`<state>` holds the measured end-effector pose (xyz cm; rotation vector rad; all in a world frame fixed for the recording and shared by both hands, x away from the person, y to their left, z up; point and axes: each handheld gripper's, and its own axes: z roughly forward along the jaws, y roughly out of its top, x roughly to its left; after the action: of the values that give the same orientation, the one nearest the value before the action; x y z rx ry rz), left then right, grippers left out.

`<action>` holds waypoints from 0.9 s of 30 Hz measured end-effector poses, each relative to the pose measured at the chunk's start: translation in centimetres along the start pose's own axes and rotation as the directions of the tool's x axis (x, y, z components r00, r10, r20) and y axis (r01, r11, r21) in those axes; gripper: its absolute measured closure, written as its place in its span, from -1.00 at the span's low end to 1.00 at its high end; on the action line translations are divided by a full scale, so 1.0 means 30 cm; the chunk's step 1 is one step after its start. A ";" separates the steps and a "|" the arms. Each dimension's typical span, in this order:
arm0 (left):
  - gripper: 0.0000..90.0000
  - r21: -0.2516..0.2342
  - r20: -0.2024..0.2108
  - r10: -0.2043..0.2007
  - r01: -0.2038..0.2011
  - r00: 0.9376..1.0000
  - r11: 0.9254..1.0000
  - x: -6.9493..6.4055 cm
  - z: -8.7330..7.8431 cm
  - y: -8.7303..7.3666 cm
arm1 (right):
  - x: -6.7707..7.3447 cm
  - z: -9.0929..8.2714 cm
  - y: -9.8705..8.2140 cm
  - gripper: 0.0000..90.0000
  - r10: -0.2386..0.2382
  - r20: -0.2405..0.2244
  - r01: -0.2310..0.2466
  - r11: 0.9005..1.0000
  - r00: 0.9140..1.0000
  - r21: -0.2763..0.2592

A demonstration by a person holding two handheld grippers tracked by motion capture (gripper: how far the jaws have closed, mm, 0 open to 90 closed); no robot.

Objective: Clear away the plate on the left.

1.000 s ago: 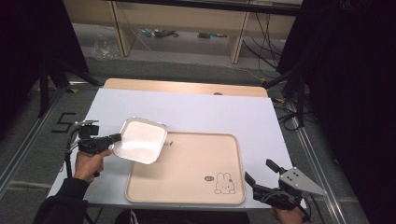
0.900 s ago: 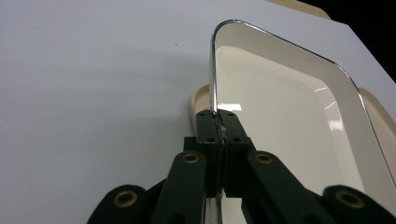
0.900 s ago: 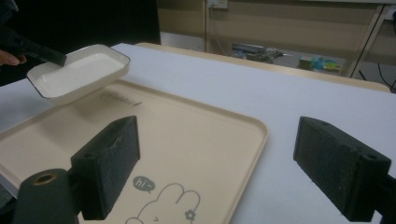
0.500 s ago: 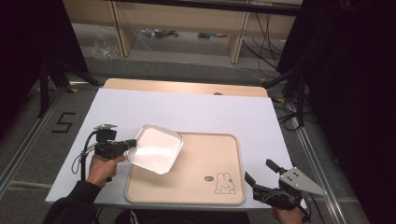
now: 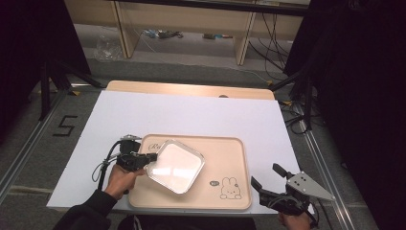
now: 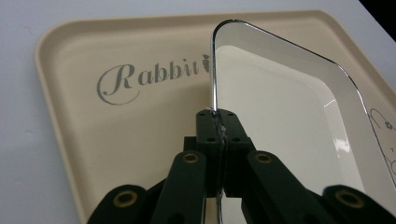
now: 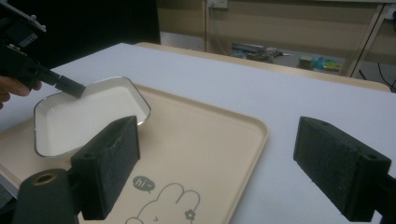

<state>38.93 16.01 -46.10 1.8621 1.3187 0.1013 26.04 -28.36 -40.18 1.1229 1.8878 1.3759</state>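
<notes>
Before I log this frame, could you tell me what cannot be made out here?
- Whether the white dish rests on the beige tray or hangs above it: its underside faces away in the high view.
- The dish's near rim: hidden by the left claw in the left gripper view.
- The tray's rabbit print: cut off by the bottom edge in the right gripper view.

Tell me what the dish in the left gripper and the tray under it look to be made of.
The dish looks like thin white enamelled or glazed metal: glossy inside, with a bright mirror-like rim. It could be steel. The tray looks like matte beige moulded plastic, with rounded corners and a printed rabbit and lettering.
</notes>
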 end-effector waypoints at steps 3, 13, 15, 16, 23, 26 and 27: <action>0.96 0.011 0.000 0.003 -0.003 1.000 1.000 -0.009 0.012 -0.006 | 0.000 0.006 -0.002 -0.66 0.000 -0.003 0.000 1.000 1.000 -0.017; 0.96 0.057 0.011 0.029 -0.029 1.000 0.998 -0.050 0.055 -0.027 | 0.000 0.006 -0.003 -0.66 -0.002 -0.003 0.002 1.000 1.000 -0.017; 0.96 0.055 0.008 0.024 -0.024 1.000 0.998 -0.061 0.064 -0.030 | 0.000 0.006 -0.003 -0.66 -0.002 -0.003 0.002 1.000 1.000 -0.017; 0.96 0.056 0.012 0.030 -0.030 0.999 0.998 -0.067 0.068 -0.031 | 0.000 0.006 -0.003 -0.66 -0.002 -0.003 0.002 1.000 1.000 -0.017; 0.94 0.077 0.036 0.038 -0.041 0.999 0.996 -0.077 0.085 -0.046 | -0.002 0.000 -0.001 -0.66 -0.015 0.006 0.015 1.000 1.000 -0.006; 0.87 0.086 0.054 0.039 -0.044 0.998 0.995 -0.080 0.086 -0.052 | -0.002 0.000 0.000 -0.66 -0.012 0.006 0.012 1.000 1.000 -0.005; 0.83 0.076 0.066 0.080 -0.085 0.995 0.994 -0.076 0.094 -0.053 | -0.001 -0.001 0.000 -0.66 -0.006 0.003 0.006 1.000 1.000 -0.003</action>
<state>38.13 12.71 -48.12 1.9707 1.2193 0.0341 26.04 -28.39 -40.18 1.1170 1.8850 1.3721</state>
